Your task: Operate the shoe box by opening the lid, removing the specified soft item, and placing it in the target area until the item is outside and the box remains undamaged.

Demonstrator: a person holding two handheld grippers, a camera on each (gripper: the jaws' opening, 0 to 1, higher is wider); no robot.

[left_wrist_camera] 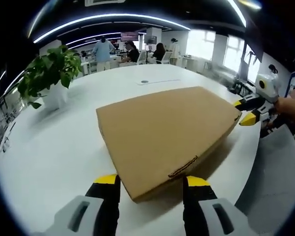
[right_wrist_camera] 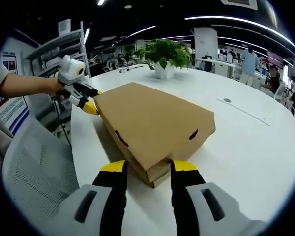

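A flat brown cardboard shoe box (left_wrist_camera: 167,130) lies on the white table (left_wrist_camera: 54,162) with its lid down. My left gripper (left_wrist_camera: 152,181) is open, its yellow-tipped jaws straddling the box's near corner. My right gripper (left_wrist_camera: 246,111) comes in from the right at the opposite corner. In the right gripper view the same box (right_wrist_camera: 152,123) shows a small slot in its side. There the right gripper (right_wrist_camera: 148,166) is open around its own near corner, where the lid overlaps the base. A hand holds the left gripper (right_wrist_camera: 92,101) at the far left corner.
A potted green plant (left_wrist_camera: 51,73) (right_wrist_camera: 164,54) stands on the table behind the box. A grey mesh chair (right_wrist_camera: 34,167) sits at the table's edge by the person. People work at desks (left_wrist_camera: 132,51) far behind. Bare table surface surrounds the box.
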